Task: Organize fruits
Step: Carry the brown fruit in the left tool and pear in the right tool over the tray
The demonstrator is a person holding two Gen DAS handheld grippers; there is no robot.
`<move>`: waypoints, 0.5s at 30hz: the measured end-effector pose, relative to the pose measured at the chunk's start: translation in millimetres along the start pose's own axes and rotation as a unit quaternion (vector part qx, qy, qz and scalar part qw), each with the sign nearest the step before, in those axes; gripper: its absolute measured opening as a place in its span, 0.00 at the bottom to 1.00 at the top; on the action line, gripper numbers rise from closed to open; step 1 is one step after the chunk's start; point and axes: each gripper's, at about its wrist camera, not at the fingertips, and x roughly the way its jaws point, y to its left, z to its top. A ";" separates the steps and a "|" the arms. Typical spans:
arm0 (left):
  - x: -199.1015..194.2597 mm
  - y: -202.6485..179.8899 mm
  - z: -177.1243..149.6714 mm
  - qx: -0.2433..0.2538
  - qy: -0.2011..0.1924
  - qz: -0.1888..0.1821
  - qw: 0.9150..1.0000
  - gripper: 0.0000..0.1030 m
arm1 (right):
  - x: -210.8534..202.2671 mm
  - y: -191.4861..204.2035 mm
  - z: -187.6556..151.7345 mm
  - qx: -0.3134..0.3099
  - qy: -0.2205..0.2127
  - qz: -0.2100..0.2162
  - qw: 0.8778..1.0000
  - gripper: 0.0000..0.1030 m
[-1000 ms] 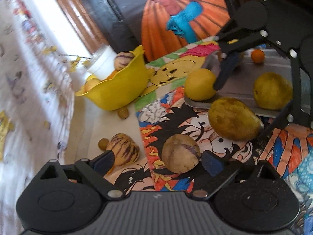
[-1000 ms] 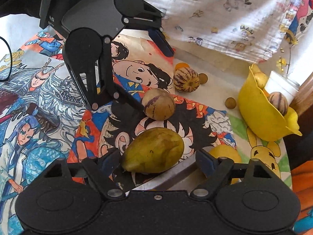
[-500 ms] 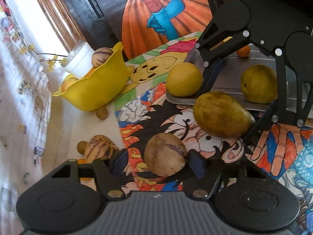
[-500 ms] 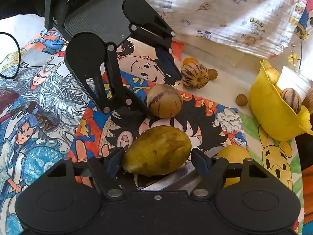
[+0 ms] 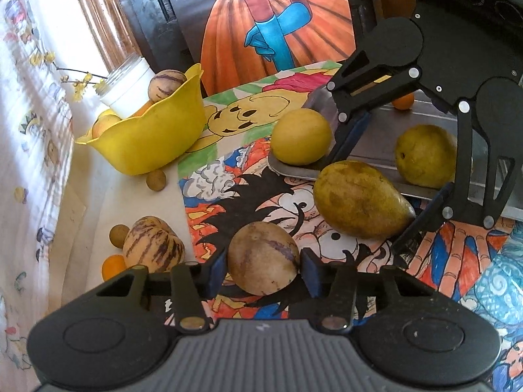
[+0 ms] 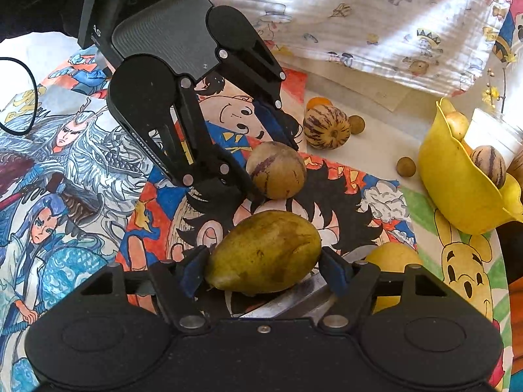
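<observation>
Left wrist view: the left gripper (image 5: 263,263) has its jaws pinching a pale pepino melon (image 5: 263,258) on the cartoon-print counter cover (image 5: 228,189). A striped melon (image 5: 153,245) lies just beside it. A yellow bowl (image 5: 147,140) holds fruit; a metal tray (image 5: 376,160) carries two yellow fruits.

Right wrist view: the right gripper (image 6: 263,269) has its jaws closed on a green mango (image 6: 264,256), just beside the tray's edge (image 6: 294,297).

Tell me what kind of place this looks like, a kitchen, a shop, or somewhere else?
Most likely a home, maybe a child's room or craft corner. The table is covered with hand-coloured cartoon drawings, a cartoon-print cloth hangs alongside, and a wooden window frame stands behind the yellow bowl of fruit.
</observation>
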 end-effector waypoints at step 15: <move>0.3 1.0 -0.6 -0.031 -0.002 0.008 0.999 0.48 | 1.0 2.6 -4.0 0.023 -0.019 -0.012 0.999 0.70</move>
